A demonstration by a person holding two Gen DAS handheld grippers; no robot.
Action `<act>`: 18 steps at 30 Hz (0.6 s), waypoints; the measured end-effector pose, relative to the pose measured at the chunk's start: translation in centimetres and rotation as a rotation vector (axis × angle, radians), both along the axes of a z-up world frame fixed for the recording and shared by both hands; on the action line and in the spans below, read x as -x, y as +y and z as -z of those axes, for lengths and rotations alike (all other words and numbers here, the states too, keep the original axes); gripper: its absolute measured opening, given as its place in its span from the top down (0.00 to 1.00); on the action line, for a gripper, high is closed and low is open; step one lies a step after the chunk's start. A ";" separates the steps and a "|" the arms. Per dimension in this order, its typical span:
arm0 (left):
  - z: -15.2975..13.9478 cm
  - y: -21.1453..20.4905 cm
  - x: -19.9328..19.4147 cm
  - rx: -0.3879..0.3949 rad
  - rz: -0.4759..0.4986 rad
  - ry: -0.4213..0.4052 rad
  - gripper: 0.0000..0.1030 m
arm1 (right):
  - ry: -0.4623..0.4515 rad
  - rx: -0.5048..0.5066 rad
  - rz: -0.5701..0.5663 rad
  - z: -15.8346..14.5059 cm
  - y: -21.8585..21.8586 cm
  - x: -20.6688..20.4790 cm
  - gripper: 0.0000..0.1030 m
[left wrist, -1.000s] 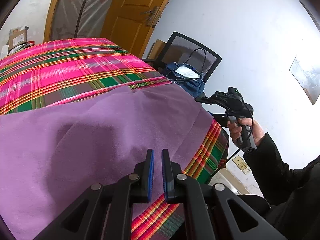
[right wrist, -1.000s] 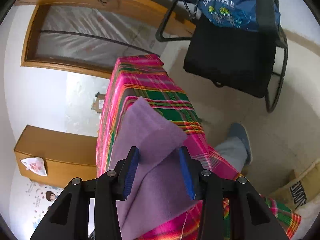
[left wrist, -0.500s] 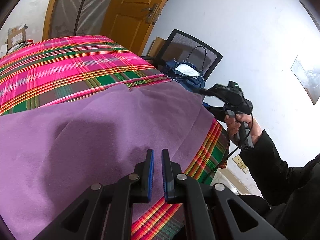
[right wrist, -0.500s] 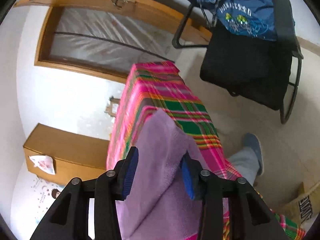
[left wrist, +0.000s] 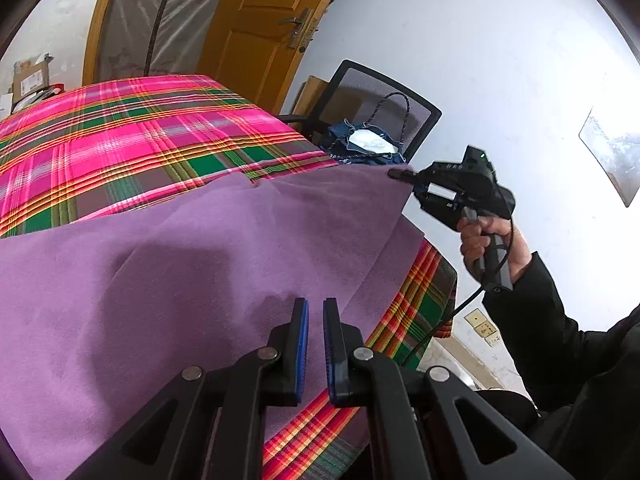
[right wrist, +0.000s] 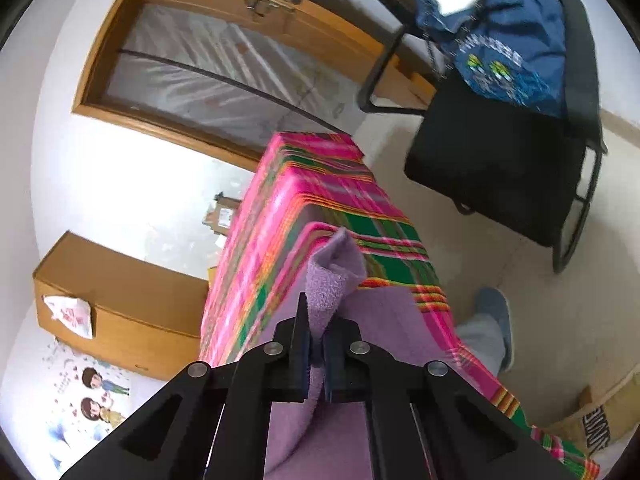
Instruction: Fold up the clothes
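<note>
A purple cloth (left wrist: 192, 280) is spread over the near end of a plaid-covered table (left wrist: 120, 140), soft and faintly creased. Its far right corner is clamped in the right gripper (right wrist: 316, 340) and lifted for a fold, which next calls for carrying it leftward across. The left gripper (left wrist: 316, 320) is nearly closed, holding nothing, above the near edge.

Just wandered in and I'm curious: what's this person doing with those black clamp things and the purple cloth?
A person is folding a purple cloth spread on a table with a pink plaid cover. The right gripper has pinched one corner of the cloth and holds it raised off the table. The left gripper hovers above the cloth's near edge, its jaws almost shut with nothing between them.
</note>
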State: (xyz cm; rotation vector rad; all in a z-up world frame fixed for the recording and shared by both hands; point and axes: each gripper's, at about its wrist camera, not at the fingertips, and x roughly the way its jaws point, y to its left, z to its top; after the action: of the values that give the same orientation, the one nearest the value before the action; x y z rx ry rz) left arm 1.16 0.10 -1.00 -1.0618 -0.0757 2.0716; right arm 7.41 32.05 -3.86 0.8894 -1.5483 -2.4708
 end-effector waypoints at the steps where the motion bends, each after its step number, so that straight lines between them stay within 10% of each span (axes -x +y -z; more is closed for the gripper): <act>1: 0.0 0.0 0.0 0.000 0.001 0.001 0.94 | 0.014 -0.007 -0.003 -0.7 -0.1 -0.1 0.96; 10: -0.5 -0.3 -0.3 -0.008 -0.002 0.018 0.94 | 0.119 -0.092 0.027 -6.1 0.6 -2.3 0.97; 18: -0.5 -1.2 0.0 -0.009 -0.020 0.017 0.94 | -0.029 -0.026 0.099 -0.7 1.6 -6.2 0.97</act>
State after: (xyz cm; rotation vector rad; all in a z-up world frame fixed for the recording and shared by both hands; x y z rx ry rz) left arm 1.20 -1.08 -0.53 -1.0421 -0.0874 2.0959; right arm 13.62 33.60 -3.14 0.8762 -1.6112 -2.5622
